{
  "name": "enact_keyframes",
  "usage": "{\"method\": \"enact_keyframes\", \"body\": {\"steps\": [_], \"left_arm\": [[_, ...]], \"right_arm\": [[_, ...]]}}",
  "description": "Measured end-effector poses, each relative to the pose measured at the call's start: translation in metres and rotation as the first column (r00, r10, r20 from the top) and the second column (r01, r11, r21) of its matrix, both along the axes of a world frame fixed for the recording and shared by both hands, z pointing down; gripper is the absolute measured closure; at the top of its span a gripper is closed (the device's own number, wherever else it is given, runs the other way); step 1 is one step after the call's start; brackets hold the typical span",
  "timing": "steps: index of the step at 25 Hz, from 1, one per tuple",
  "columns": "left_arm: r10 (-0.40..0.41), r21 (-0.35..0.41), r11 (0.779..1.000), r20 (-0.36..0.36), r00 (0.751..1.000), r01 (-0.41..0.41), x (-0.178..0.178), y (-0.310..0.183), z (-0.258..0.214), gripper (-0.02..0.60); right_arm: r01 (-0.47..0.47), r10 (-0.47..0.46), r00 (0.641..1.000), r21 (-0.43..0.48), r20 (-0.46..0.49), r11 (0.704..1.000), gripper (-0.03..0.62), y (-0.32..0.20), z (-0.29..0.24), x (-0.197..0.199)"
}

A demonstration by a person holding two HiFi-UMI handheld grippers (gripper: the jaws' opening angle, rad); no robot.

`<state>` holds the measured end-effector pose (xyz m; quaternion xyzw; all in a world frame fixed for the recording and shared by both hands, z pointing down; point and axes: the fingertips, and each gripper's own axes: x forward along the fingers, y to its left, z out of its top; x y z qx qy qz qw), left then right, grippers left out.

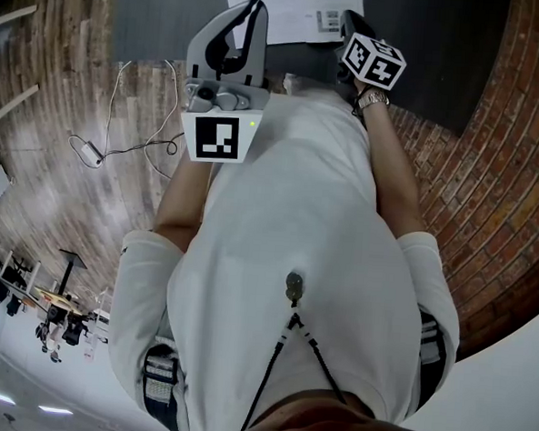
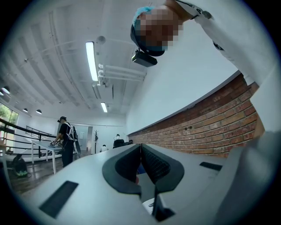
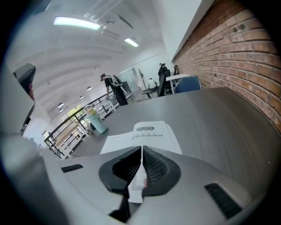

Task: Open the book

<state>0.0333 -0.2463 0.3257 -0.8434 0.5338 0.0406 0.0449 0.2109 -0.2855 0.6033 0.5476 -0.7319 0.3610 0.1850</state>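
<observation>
The book (image 1: 280, 7) lies with white printed pages showing on the dark table at the top of the head view. It also shows ahead of the jaws in the right gripper view as the book (image 3: 147, 134). My right gripper (image 3: 142, 147) is shut on a thin white page (image 3: 136, 188), seen edge-on between its pads above the book. In the head view the right gripper (image 1: 350, 24) hangs over the book's right corner. My left gripper (image 2: 141, 145) is shut with nothing in it and points across the room; the left gripper (image 1: 253, 9) sits by the book's left side.
The dark table (image 1: 435, 47) runs along a brick wall (image 3: 246, 57). A teal bottle (image 3: 97, 122) stands at the table's far left. Cables (image 1: 119, 142) lie on the wooden floor to the left. People (image 2: 66, 136) stand at tables further back.
</observation>
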Motion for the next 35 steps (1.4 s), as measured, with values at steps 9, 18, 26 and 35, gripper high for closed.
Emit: {"method": "enact_keyframes", "body": {"steps": [9,18,26,35], "left_arm": [[-0.015,-0.006,1.000,-0.011,1.000,0.015,-0.045,0.002,-0.003,0.559],[-0.023,-0.025,0.999,-0.044,0.999,0.022,-0.084,0.005,-0.010,0.558],[-0.014,-0.010,1.000,-0.065,0.998,0.013,-0.106,0.003,-0.024,0.558],[0.017,0.033,0.999,-0.085,0.996,-0.015,-0.121,0.006,-0.050,0.558]], "right_arm": [[0.195,-0.191,0.981,0.228,-0.039,0.954,0.553,-0.009,-0.090,-0.098],[0.262,-0.261,0.964,0.397,-0.056,0.880,0.553,0.005,-0.174,-0.163],[0.238,-0.238,0.969,0.531,-0.069,0.814,0.553,0.009,-0.241,-0.186],[0.179,-0.183,0.981,0.664,-0.064,0.726,0.556,0.016,-0.310,-0.206]]}}
